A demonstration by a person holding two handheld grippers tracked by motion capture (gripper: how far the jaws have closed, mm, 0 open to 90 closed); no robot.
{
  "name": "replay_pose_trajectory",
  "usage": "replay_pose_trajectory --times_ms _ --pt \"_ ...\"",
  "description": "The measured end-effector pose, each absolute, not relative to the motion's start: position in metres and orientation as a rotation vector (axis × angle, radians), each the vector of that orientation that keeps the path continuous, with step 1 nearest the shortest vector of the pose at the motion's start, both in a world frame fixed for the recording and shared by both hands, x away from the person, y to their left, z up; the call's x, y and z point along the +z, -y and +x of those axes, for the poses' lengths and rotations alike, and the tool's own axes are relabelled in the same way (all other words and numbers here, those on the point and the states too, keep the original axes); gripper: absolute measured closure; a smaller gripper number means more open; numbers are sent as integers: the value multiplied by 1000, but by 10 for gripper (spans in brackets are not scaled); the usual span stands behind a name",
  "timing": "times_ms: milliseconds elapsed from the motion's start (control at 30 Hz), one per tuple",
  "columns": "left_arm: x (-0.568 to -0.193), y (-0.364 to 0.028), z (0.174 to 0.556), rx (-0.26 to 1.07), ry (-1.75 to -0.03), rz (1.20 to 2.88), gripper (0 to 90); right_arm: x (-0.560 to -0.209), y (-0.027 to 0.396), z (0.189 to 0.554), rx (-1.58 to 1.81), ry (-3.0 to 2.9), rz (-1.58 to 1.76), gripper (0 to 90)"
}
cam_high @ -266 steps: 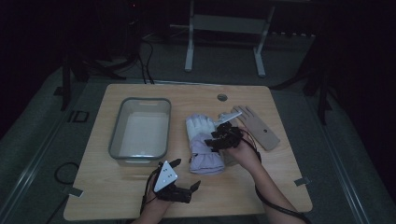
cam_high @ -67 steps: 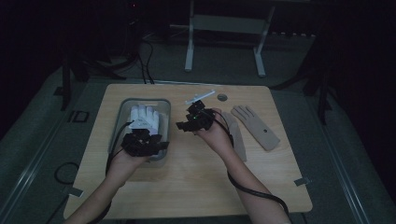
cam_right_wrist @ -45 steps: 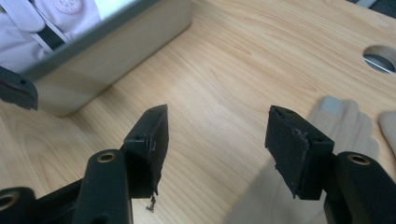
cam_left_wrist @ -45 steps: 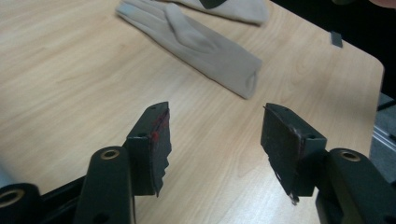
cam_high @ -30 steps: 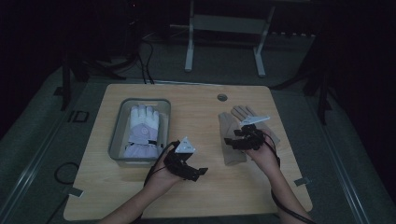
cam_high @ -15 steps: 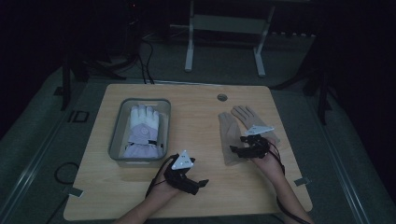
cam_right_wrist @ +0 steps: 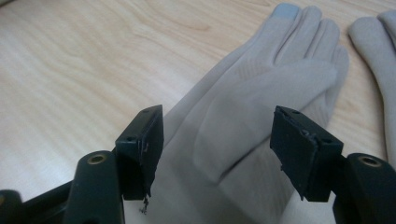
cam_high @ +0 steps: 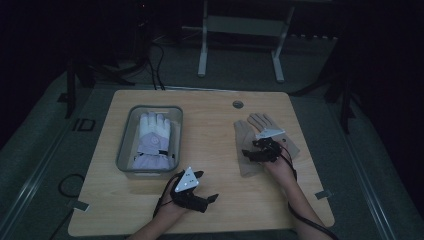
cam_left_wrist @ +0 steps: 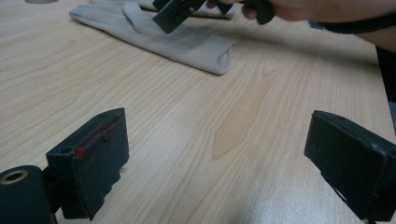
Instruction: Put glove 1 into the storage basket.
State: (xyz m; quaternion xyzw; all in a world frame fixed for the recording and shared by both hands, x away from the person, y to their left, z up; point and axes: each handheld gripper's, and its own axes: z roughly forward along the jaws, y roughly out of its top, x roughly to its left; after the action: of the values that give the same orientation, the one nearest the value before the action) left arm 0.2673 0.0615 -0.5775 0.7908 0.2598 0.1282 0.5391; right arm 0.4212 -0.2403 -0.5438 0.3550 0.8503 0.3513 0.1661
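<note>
Both hands have sunk toward the table (cam_high: 210,210) since the frame a second back, and the white glove (cam_high: 152,142) lies in the grey tray (cam_high: 124,150). Now the right gripper (cam_high: 257,152) hovers over the beige glove (cam_right_wrist: 261,107), jaws spread with nothing pinched yet. For a clean pickup, lower until both pads straddle the thumb fold, then close squarely on the fabric. The left gripper (cam_high: 202,187) waits wide open, holding nothing, over bare wood near the front edge.

Each black hand-held gripper (cam_high: 200,192) carries a grey three-cornered plate, a trailing black cable and blocky, seemingly scuffed pads (cam_left_wrist: 93,163).
</note>
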Motion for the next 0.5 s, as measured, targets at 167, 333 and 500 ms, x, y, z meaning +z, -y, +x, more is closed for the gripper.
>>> replay_pose_trajectory --times_ms 167,333,500 --pt "-578 -63 266 316 -617 1858 66 -548 234 436 957 -2403 1014 356" --pt "-578 -62 266 322 -613 1863 61 -556 232 444 925 -2414 1057 467" --pt "-579 -62 266 315 -621 1863 57 -554 229 440 936 -2394 1121 758"
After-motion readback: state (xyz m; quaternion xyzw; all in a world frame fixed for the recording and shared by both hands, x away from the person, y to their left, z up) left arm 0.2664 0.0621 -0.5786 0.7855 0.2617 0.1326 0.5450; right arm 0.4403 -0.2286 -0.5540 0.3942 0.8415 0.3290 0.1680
